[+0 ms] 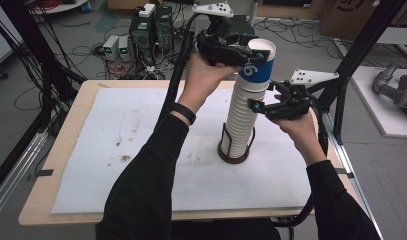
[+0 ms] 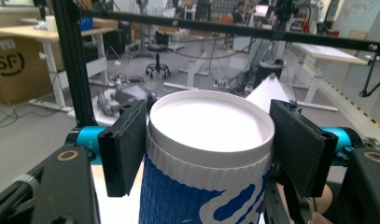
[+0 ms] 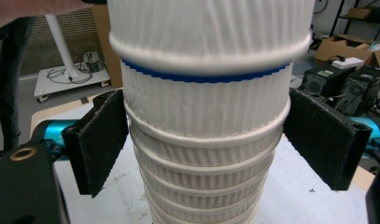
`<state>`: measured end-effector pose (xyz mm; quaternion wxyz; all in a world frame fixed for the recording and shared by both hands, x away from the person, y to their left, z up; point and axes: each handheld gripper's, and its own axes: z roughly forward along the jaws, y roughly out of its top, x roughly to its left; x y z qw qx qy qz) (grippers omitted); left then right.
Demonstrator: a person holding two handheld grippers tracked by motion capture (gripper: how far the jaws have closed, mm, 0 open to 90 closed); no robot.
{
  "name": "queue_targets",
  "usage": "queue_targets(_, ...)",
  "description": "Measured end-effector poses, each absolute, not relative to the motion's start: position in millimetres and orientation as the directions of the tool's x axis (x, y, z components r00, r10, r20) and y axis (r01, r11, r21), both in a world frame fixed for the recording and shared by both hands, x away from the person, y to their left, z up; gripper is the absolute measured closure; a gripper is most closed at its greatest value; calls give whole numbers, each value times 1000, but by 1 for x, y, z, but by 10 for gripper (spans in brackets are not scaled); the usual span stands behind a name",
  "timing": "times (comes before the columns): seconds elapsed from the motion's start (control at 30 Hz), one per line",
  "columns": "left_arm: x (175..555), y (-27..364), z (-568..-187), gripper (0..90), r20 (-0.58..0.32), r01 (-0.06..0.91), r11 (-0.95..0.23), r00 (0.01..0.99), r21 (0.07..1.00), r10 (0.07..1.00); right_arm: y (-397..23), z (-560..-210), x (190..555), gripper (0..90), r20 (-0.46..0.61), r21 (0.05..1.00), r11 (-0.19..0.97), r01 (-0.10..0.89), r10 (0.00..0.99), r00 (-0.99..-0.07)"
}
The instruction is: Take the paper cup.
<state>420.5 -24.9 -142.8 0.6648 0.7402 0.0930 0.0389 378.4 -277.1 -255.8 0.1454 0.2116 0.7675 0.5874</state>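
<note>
Top cup gripped at the head of the stack

The blue cup [image 1: 257, 65] caps the white cup stack [image 1: 241, 120]; light, thin-walled and crushable, it is best pinched gently under its rim. The left gripper [image 1: 243, 52] clamps it there, hand raised; below, the right gripper [image 1: 258, 105] braces the stack, jaws touching both sides, forearm level.

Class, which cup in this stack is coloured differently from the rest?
The top cup: it alone has a blue printed sleeve; the cups beneath are plain white.

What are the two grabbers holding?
The left gripper pinches the blue top cup just under its rim; the right gripper clamps the white cup stack below.
</note>
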Motion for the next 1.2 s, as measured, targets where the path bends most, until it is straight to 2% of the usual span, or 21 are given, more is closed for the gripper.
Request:
queue_targets(0.8, 409, -9, -97, 300, -29, 24, 30, 978, 999, 204, -277, -256, 378, 146, 24, 963, 220, 154, 500, -866)
queue_targets(1.2, 399, 13, -89, 300, -9, 3, 27, 976, 1000, 216, -277, -256, 378, 147, 23, 963, 221, 153, 500, -866)
